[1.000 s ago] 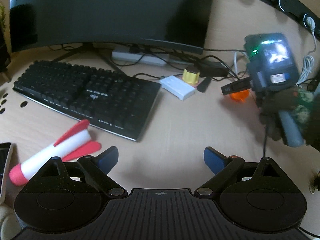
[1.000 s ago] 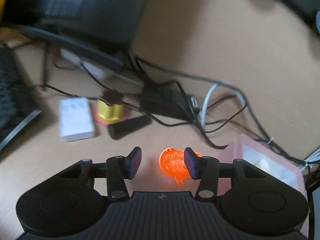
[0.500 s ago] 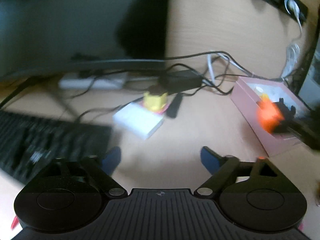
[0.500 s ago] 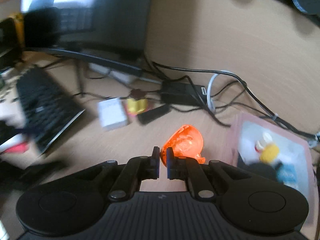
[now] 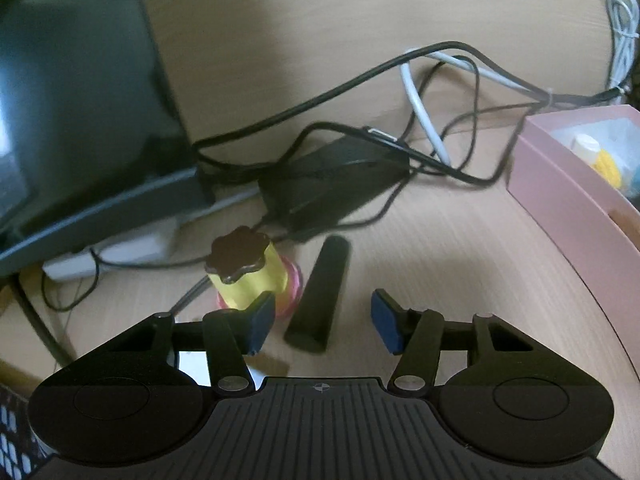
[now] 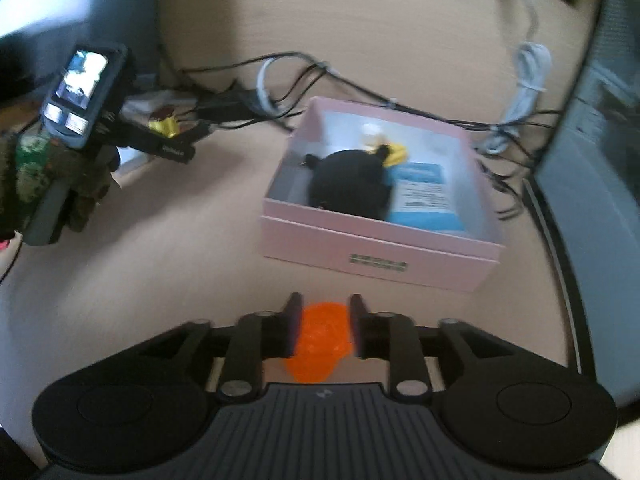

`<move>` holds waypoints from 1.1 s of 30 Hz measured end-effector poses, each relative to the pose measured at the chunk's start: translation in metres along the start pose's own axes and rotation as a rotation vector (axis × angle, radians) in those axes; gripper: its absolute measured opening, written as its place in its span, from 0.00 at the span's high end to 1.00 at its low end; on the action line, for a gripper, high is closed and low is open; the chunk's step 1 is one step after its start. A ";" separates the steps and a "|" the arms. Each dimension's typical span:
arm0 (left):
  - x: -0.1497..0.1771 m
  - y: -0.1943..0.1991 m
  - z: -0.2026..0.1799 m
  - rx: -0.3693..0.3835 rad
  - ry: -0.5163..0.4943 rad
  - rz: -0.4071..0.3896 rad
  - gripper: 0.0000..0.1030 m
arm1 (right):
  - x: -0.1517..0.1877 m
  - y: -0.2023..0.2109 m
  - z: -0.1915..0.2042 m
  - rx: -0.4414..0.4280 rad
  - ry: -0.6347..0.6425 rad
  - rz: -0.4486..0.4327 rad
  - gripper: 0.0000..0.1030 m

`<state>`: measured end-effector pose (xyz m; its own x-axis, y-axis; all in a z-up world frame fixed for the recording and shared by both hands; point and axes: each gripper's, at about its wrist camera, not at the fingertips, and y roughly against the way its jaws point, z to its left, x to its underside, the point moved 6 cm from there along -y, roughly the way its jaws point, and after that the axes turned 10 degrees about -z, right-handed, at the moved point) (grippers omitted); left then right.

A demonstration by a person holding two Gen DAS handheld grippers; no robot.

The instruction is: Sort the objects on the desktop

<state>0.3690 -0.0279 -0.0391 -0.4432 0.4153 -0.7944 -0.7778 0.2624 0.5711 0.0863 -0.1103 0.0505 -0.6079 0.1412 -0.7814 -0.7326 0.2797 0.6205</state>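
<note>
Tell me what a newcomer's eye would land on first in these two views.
The bright orange toy clamped in the right tongs, low and central in the right view, just short of the open pink box that holds a black lump. In the left view, the left tongs have been closing around a black stick without touching it, beside a yellow spool.
</note>
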 end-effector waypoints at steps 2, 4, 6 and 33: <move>-0.003 -0.002 -0.003 0.010 0.005 -0.002 0.61 | 0.004 0.009 -0.008 0.018 -0.007 -0.021 0.52; -0.002 -0.001 -0.004 0.005 -0.008 -0.006 0.78 | 0.008 0.020 -0.019 0.044 -0.018 -0.030 0.44; 0.001 0.006 -0.003 0.003 0.009 -0.007 0.78 | 0.014 0.027 -0.032 0.070 -0.031 -0.030 0.39; 0.104 0.236 -0.081 0.153 0.297 0.017 0.42 | 0.124 0.026 -0.082 -0.091 -0.117 0.058 0.00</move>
<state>0.1033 0.0066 -0.0042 -0.5833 0.1550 -0.7973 -0.7031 0.3951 0.5912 -0.0333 -0.1636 -0.0248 -0.6139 0.2655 -0.7434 -0.7254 0.1818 0.6639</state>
